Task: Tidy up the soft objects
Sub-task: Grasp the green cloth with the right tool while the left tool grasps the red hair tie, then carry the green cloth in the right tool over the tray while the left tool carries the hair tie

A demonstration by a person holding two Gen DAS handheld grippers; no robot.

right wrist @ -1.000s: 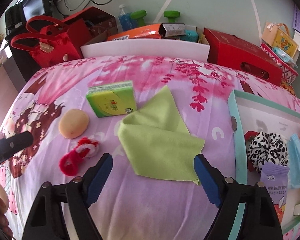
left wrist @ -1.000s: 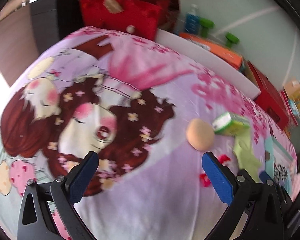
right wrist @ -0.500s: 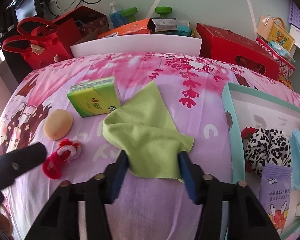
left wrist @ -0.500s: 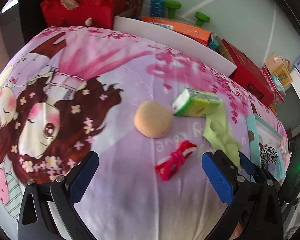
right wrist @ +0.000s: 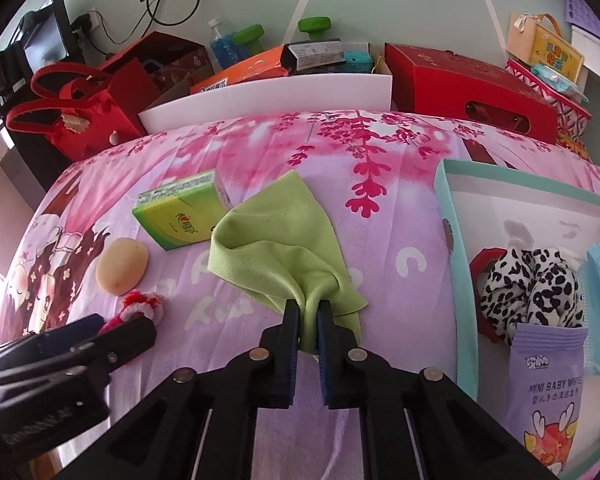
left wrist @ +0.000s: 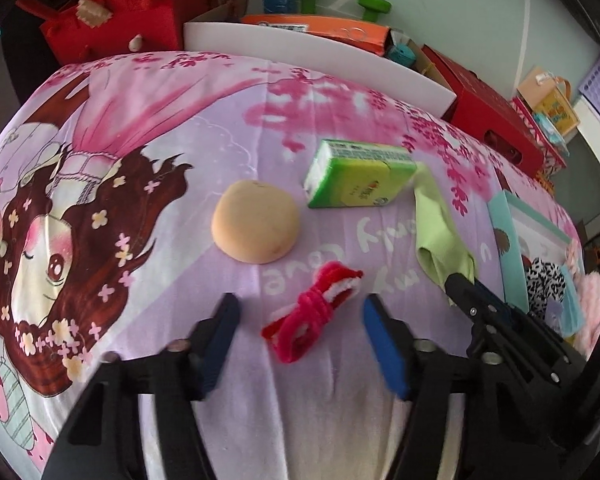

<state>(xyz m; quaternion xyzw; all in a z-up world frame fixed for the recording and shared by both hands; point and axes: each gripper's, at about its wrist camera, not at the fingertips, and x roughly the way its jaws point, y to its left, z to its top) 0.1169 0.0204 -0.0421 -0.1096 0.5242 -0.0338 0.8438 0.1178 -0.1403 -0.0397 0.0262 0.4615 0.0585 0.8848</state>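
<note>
- Right tongs (right wrist: 308, 314): clamped on near edge of green cloth (right wrist: 276, 240), which lies on the bed (right wrist: 380, 160) beside the teal tray (right wrist: 452, 240).
- Left tongs (left wrist: 300, 312): jaws just closing, half-narrowed, straddling the red-pink fuzzy tie (left wrist: 312, 316), not touching; tie lies left of cloth.

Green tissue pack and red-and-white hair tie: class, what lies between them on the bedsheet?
Only bare printed bedsheet lies between the green tissue pack and the red-and-white hair tie, seen in the left wrist view.
</note>
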